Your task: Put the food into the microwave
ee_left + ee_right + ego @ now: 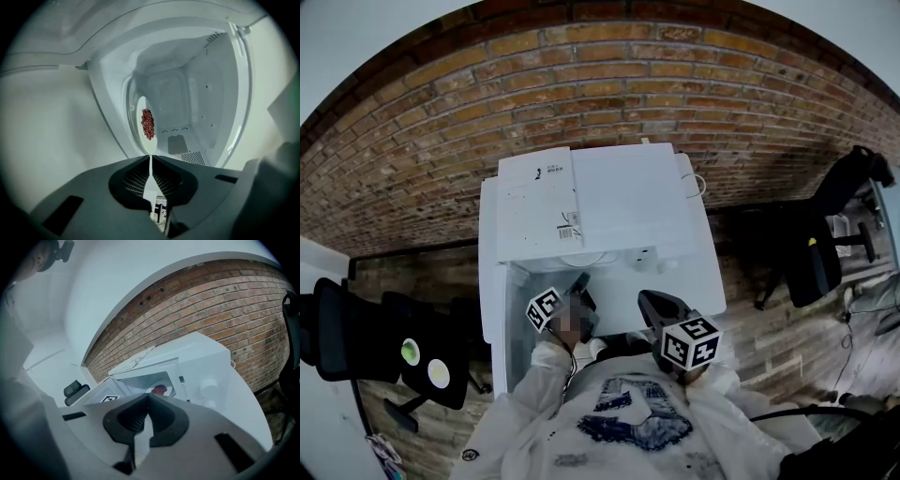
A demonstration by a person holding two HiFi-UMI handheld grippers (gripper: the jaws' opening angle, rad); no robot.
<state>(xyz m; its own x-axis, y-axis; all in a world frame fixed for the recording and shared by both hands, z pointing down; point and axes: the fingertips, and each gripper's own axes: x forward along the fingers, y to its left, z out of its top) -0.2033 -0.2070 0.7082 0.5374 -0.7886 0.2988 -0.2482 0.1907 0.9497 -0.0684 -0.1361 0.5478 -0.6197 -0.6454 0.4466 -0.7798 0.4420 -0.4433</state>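
Observation:
A white microwave (600, 202) stands open on a white table (698, 281). My left gripper (150, 157) is shut on the rim of a white plate (151, 143), which it holds inside the microwave's cavity (187, 93). A heap of red food (147, 123) lies on the plate. This view is rolled, so the plate shows nearly edge-on. The right gripper view shows the same food (159, 390) inside the open microwave (197, 366). My right gripper (149, 394) hangs back in front of the microwave, jaws shut with nothing between them. In the head view the left gripper (579, 281) reaches into the opening and the right gripper (645, 298) sits beside it.
A brick wall (609, 84) runs behind the table. Black office chairs stand at the left (356, 337) and at the right (825, 234). A white cable (698, 183) loops at the microwave's back right. The microwave's round knob (207, 386) is on its right front.

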